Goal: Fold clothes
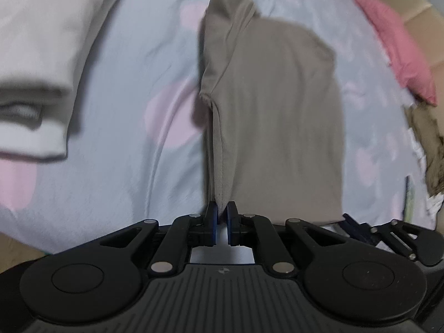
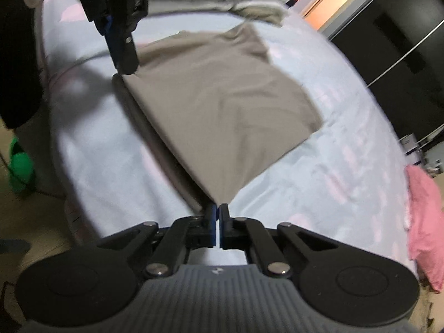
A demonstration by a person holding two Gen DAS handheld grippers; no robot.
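— Where is the shirt [image 1: 277, 116] now?

— It lies on the bed [image 1: 133, 127], on the pale blue sheet with pink spots. It is a taupe shirt, folded lengthwise, and one sleeve points away from me at the far end.

— And your left tongs [image 1: 221, 216]?

— They are pressed together on the near corner of the shirt, at the folded edge. The cloth goes in between the blue pads [image 1: 213, 222], and only a thin gap is between them.

— The right tongs [image 2: 217, 213]?

— They also pinch the shirt, at the other near corner. The jaws are almost fully together and the tip of the cloth is between them. From this side I see my left tongs at the far corner of the same edge, so the near hem runs between my two tongs.

— Is the hem flat?

— I cannot tell well. It seems a little raised, with a dark shadow under it.

— What else is on the bed?

— A stack [image 1: 33, 55] of folded white clothes, to the left of the shirt, apart from it. A pink cloth [image 1: 399, 47] lies at the right edge of the bed.
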